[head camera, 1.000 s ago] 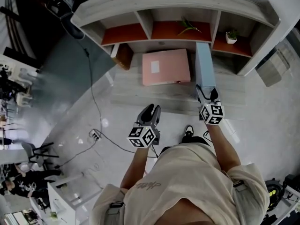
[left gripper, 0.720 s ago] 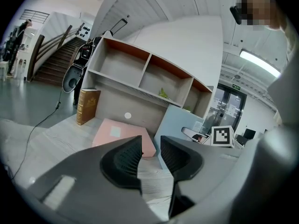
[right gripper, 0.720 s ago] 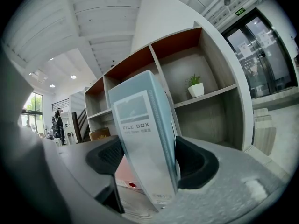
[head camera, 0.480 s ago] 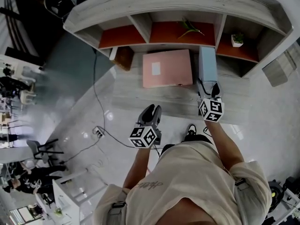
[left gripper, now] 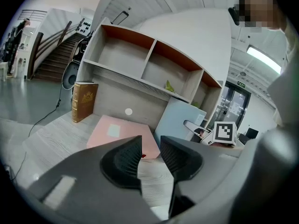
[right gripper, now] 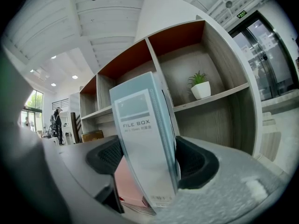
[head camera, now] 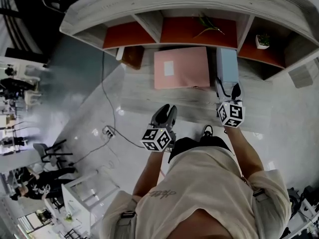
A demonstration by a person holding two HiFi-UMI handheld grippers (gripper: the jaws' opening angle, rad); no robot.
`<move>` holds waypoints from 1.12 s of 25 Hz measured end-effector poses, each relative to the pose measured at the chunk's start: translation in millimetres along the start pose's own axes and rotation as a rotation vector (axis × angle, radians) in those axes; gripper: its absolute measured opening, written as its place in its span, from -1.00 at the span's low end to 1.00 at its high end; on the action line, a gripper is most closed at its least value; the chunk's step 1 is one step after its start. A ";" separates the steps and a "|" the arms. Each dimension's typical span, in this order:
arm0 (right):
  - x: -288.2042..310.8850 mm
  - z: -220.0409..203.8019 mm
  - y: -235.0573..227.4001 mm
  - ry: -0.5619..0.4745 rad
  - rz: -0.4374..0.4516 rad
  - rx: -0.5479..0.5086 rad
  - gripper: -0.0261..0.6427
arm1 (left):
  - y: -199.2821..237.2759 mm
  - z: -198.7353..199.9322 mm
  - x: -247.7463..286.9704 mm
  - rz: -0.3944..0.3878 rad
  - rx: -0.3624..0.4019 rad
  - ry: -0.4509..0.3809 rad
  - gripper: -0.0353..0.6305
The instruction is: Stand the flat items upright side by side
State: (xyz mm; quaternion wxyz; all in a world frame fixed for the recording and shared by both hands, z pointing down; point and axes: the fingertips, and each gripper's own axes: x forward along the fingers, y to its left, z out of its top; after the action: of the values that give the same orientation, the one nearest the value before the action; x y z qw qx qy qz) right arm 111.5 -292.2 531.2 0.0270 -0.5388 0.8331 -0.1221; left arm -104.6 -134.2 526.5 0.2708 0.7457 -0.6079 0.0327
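Observation:
A pink file box (head camera: 182,67) lies flat on the grey desk (head camera: 144,96), below the shelf unit; it also shows as the pink file box (left gripper: 117,133) in the left gripper view. To its right a pale blue file box (head camera: 227,66) stands on edge, and my right gripper (head camera: 228,90) is shut on its near end. In the right gripper view the blue file box (right gripper: 145,139) fills the gap between the pads. My left gripper (head camera: 166,114) hovers at the desk's front edge, open with nothing between its jaws (left gripper: 150,155).
A brown book (head camera: 133,56) stands against the shelf unit at the desk's left. A small potted plant (head camera: 262,40) sits in the right cubby and a green sprig (head camera: 209,26) in the middle one. A cable (head camera: 107,128) runs across the floor at the left.
Both hands have edged forward toward the desk. The blue file box stays upright in the right gripper, and the left gripper stays empty.

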 end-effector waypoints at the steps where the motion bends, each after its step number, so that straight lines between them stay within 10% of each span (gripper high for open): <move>1: -0.2 0.7 -0.4 -0.002 -0.001 -0.007 0.11 | 1.1 2.0 3.2 -0.005 0.001 0.001 -0.47; 10: -3.1 -1.5 -2.6 0.034 -0.047 -0.052 0.12 | 28.0 9.9 23.2 -0.079 0.045 0.029 -0.47; 28: -64.6 -31.7 31.8 0.076 -0.436 -0.104 0.13 | 146.9 55.4 29.6 -0.247 0.146 0.107 -0.47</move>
State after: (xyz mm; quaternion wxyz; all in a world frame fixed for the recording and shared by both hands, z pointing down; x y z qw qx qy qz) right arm 104.6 -215.8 548.9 -0.0594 -0.7017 0.7026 -0.1022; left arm -248.3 -202.0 544.0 0.2497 0.8298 -0.4921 0.0831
